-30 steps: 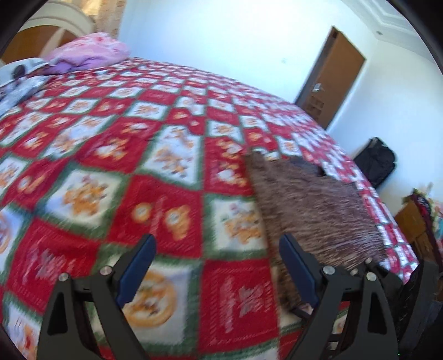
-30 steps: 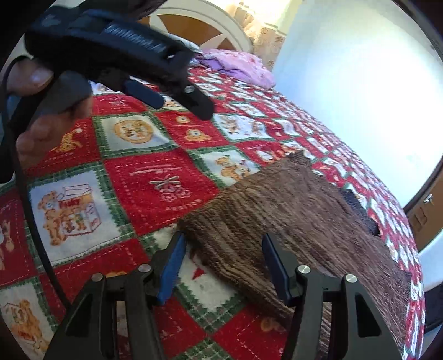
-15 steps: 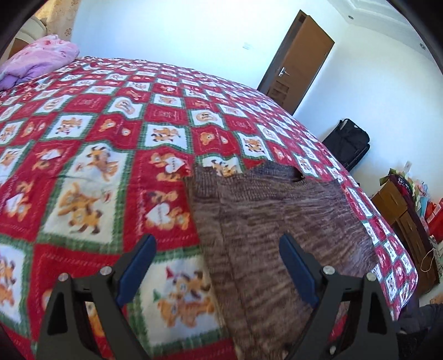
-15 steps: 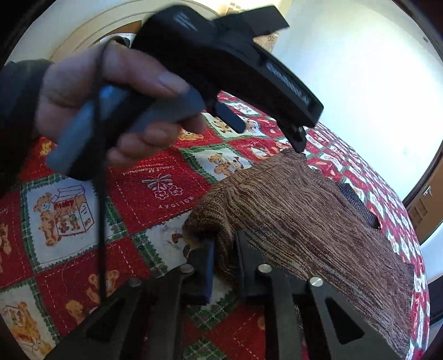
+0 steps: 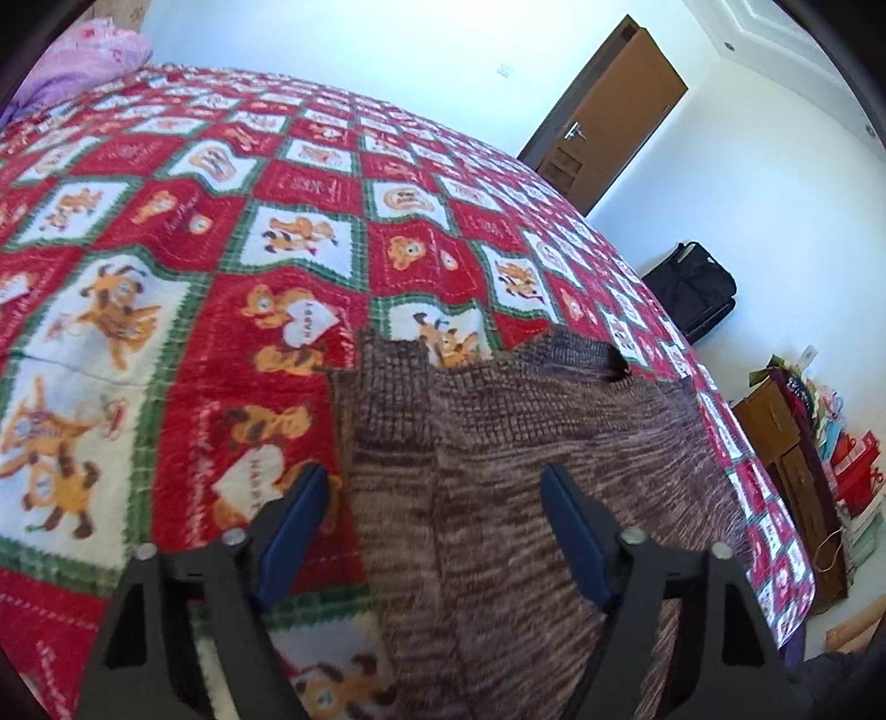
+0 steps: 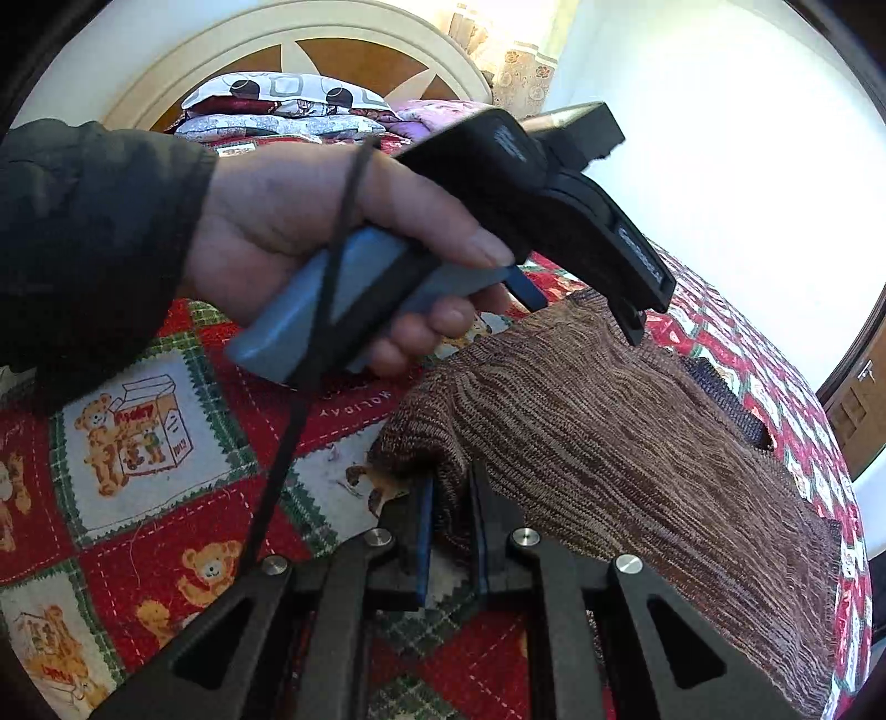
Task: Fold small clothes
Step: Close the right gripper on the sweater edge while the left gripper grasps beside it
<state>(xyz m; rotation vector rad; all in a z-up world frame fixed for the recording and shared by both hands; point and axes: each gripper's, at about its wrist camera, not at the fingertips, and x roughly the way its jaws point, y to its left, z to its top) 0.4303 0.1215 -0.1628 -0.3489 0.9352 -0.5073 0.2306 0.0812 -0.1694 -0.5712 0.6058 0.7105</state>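
Note:
A brown knit sweater [image 5: 542, 443] lies flat on the red Christmas bedspread [image 5: 166, 277], neck opening at the far right. My left gripper [image 5: 437, 487] is open, hovering just over the sweater's near left part, with its fingers either side of the fabric. My right gripper [image 6: 451, 493] is shut on the sweater's near corner [image 6: 432, 459], which bunches between the blue pads. The sweater [image 6: 609, 443] stretches away to the right. The left gripper, held in a hand [image 6: 332, 221], shows above the sweater in the right wrist view.
Pillows [image 6: 288, 105] and a pink blanket [image 5: 94, 55] lie at the headboard [image 6: 277, 50]. A brown door [image 5: 609, 111], a black bag [image 5: 692, 288] and a wooden cabinet [image 5: 797, 465] with clutter stand beyond the bed's far side.
My right gripper closed on the sweater's corner and keeps hold. My left gripper swung right and came in over the sweater, staying open.

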